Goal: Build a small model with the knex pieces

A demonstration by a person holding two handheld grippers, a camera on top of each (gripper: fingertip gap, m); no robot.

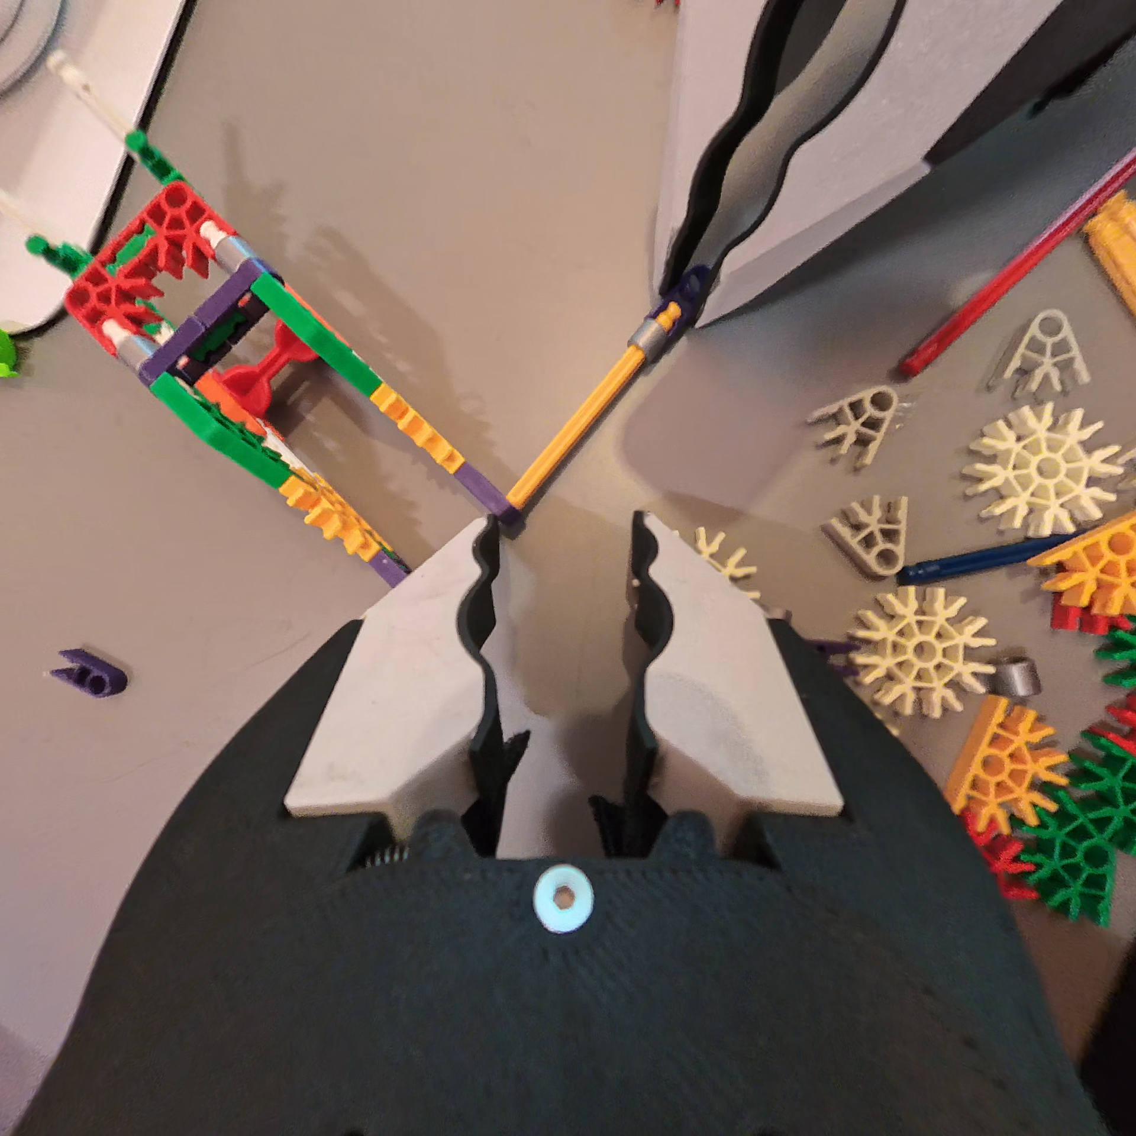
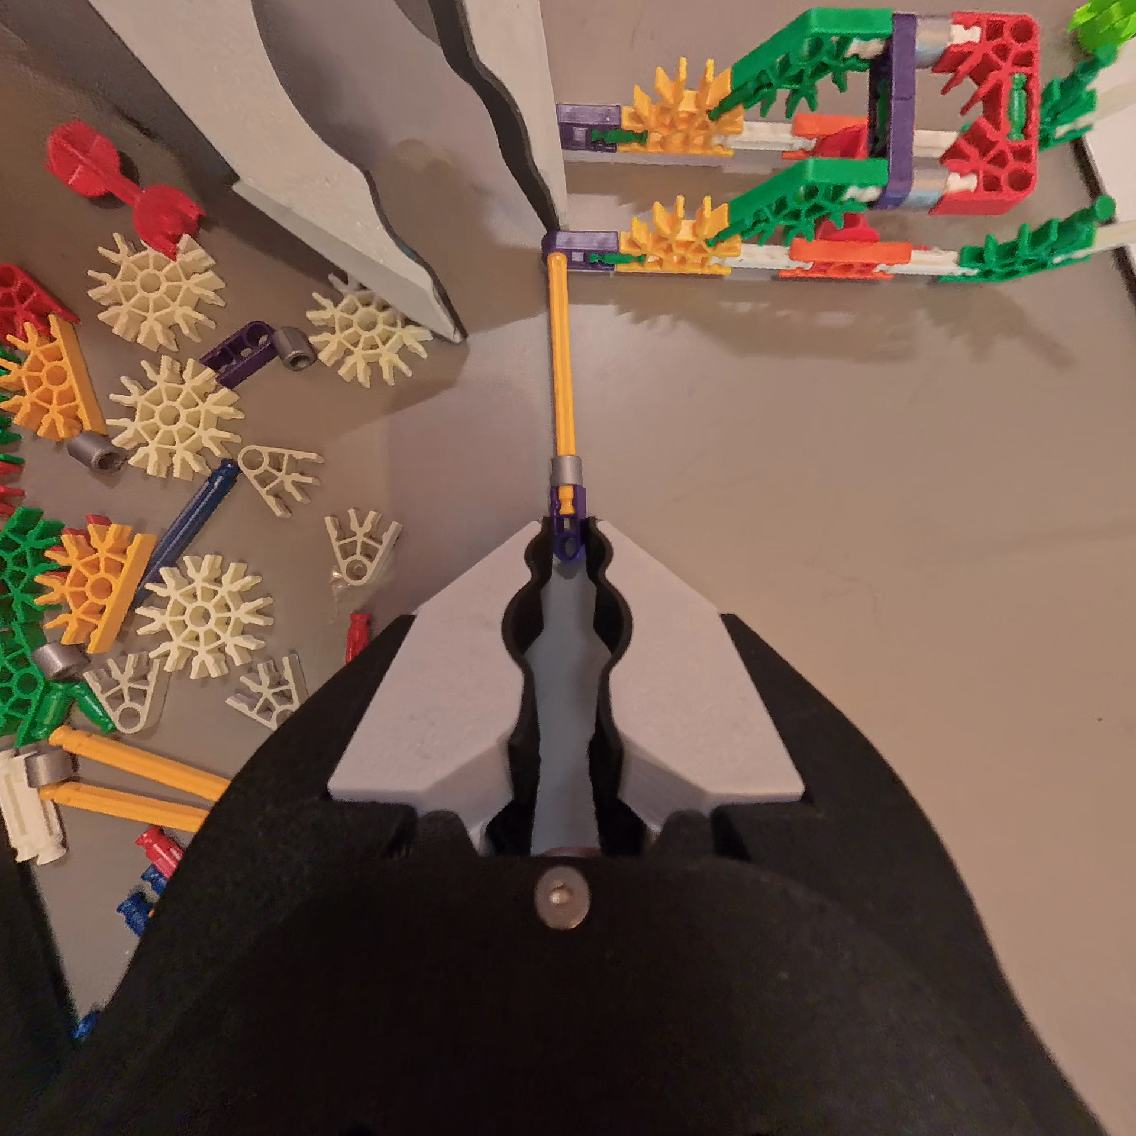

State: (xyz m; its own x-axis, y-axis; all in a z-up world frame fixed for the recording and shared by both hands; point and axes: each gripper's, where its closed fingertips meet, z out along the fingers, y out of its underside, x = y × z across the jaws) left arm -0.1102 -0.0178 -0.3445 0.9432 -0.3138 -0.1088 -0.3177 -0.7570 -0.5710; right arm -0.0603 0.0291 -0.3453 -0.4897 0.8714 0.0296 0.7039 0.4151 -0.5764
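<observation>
A toy-construction model [image 1: 258, 369] of red, green, orange and purple connectors lies on the tan table; it also shows in the right wrist view [image 2: 860, 160]. A yellow rod [image 2: 560, 362] runs from the model's purple end connector [image 2: 581, 251] to a grey spacer and a small purple clip [image 2: 568, 528]. My right gripper [image 2: 568, 530] is shut on that purple clip. In the left wrist view the rod [image 1: 578, 424] meets the purple end [image 1: 495, 495] just beyond my left gripper [image 1: 562, 528], which is open and empty; its left fingertip sits next to the purple end.
Loose pieces lie to the right in the left wrist view: cream snowflake connectors [image 1: 1045, 467], grey connectors [image 1: 870, 535], a red rod [image 1: 1014, 270], a blue rod [image 1: 983, 559], orange and green connectors [image 1: 1008, 762]. A purple clip [image 1: 92, 673] lies alone at left. My right fingertips sit around 8 cm from my left ones. About 9 cm separates my right fingertips from the red rod [image 1: 1014, 270].
</observation>
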